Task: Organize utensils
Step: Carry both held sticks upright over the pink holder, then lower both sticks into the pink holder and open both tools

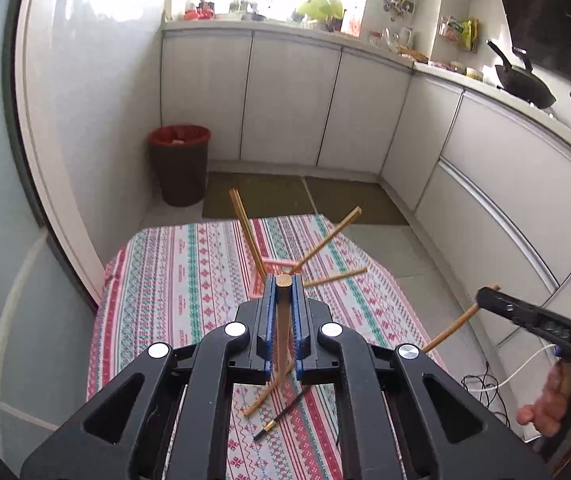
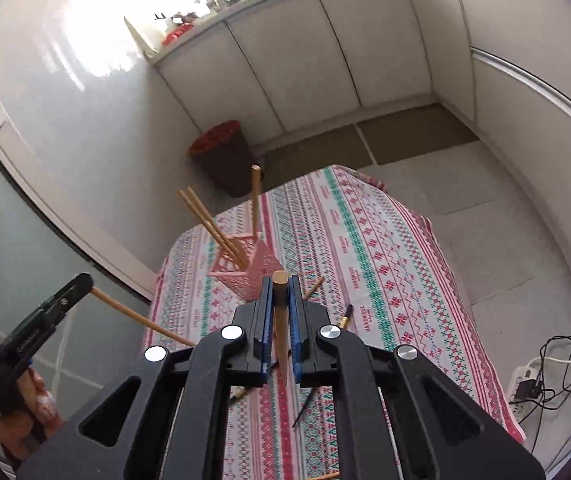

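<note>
My left gripper [image 1: 284, 286] is shut on a wooden chopstick [image 1: 283, 332] that stands up between its blue pads. My right gripper [image 2: 280, 286] is shut on another wooden chopstick [image 2: 282, 332], held the same way. Each gripper also shows in the other's view: the right gripper [image 1: 485, 296] at the right edge and the left gripper [image 2: 81, 282] at the left. Just beyond the fingertips a pink mesh basket [image 2: 245, 272] stands on the patterned tablecloth [image 1: 189, 280], with several wooden chopsticks [image 2: 205, 220] leaning out of it. Loose chopsticks lie under the grippers: a wooden one [image 1: 261, 398] and a black one with a gold band [image 1: 281, 414].
A dark bin with a red liner [image 1: 179, 164] stands on the floor past the table's far edge. White cabinets run along the back and right. A wok [image 1: 525, 84] sits on the counter. A power strip with cables [image 2: 533, 388] lies on the floor at the right.
</note>
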Demonstrator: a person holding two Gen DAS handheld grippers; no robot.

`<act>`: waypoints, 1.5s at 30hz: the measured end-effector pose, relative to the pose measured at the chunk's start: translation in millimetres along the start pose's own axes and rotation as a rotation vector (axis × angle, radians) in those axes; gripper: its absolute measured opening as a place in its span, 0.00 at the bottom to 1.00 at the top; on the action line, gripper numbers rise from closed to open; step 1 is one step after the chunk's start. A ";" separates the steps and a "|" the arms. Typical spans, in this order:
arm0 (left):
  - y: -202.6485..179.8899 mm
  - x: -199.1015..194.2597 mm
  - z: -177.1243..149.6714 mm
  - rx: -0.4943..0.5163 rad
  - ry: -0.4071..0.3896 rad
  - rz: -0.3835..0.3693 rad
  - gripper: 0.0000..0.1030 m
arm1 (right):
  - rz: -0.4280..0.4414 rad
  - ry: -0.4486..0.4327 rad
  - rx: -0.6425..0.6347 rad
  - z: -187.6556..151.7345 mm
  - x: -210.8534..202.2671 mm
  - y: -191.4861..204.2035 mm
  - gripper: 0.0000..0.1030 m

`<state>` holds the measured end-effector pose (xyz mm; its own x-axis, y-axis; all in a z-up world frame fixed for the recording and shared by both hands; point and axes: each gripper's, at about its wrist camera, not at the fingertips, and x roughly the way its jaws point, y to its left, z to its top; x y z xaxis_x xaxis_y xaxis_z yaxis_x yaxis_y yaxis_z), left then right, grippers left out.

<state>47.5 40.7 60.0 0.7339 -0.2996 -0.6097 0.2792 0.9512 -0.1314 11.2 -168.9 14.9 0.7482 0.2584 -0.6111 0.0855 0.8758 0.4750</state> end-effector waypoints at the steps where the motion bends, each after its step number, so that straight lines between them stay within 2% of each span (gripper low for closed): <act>1: 0.5 -4.4 6.0 -0.003 -0.018 0.002 0.06 | 0.025 -0.028 0.000 7.0 -10.9 6.0 0.07; 5: 1.7 -15.9 30.5 -0.014 -0.090 0.011 0.06 | 0.095 -0.174 0.011 40.2 -47.5 28.3 0.07; 7: 1.9 -19.2 44.7 -0.029 -0.139 0.022 0.06 | 0.091 -0.255 0.002 55.2 -57.0 37.7 0.07; 9: 2.3 -19.4 56.1 -0.048 -0.182 0.028 0.06 | 0.090 -0.323 -0.004 68.6 -59.1 46.3 0.07; 13: 0.2 -11.5 73.8 -0.069 -0.256 0.058 0.06 | 0.073 -0.402 -0.002 86.7 -39.7 51.5 0.07; 17: 2.2 10.1 82.8 -0.092 -0.282 0.063 0.06 | 0.056 -0.402 0.029 95.5 -2.8 45.8 0.07; 23: 11.9 59.4 79.4 -0.100 -0.220 0.071 0.07 | 0.023 -0.381 0.052 103.8 55.1 39.9 0.07; 24: 15.6 63.9 78.5 -0.109 -0.210 0.059 0.09 | 0.018 -0.378 0.048 104.4 62.4 40.0 0.07; 25: 19.7 66.3 78.2 -0.122 -0.200 0.051 0.19 | 0.012 -0.371 0.044 104.7 69.7 41.3 0.07; 26: 24.3 65.0 77.7 -0.138 -0.207 0.053 0.28 | 0.005 -0.364 0.036 104.2 76.4 42.9 0.07; 28: 32.7 58.9 77.5 -0.162 -0.231 0.066 0.32 | -0.017 -0.357 0.015 101.2 87.9 48.4 0.07; 31: 44.2 46.9 79.6 -0.194 -0.258 0.079 0.32 | -0.042 -0.337 -0.017 95.8 104.4 55.5 0.07; 37: 51.0 44.1 82.3 -0.184 -0.249 0.106 0.33 | -0.061 -0.293 -0.040 88.0 134.9 62.4 0.07; 40: 51.2 45.7 82.5 -0.169 -0.236 0.132 0.35 | -0.082 -0.263 -0.053 84.0 145.0 63.7 0.16; 41: 49.8 45.1 82.6 -0.160 -0.235 0.144 0.35 | -0.089 -0.257 -0.061 83.0 146.1 64.4 0.26; 42: 48.6 43.7 82.4 -0.154 -0.238 0.155 0.37 | -0.099 -0.258 -0.069 80.9 144.5 65.3 0.30; 44: 47.0 40.5 81.0 -0.149 -0.248 0.172 0.51 | -0.123 -0.268 -0.089 78.9 139.4 67.7 0.30; 45: 45.8 39.3 79.9 -0.147 -0.253 0.181 0.55 | -0.136 -0.273 -0.100 77.6 135.6 70.0 0.34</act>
<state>138.6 66.6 92.5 0.8989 -0.1160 -0.4226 0.0516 0.9856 -0.1610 169.7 -104.2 14.5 0.8846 0.0290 -0.4655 0.1419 0.9340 0.3278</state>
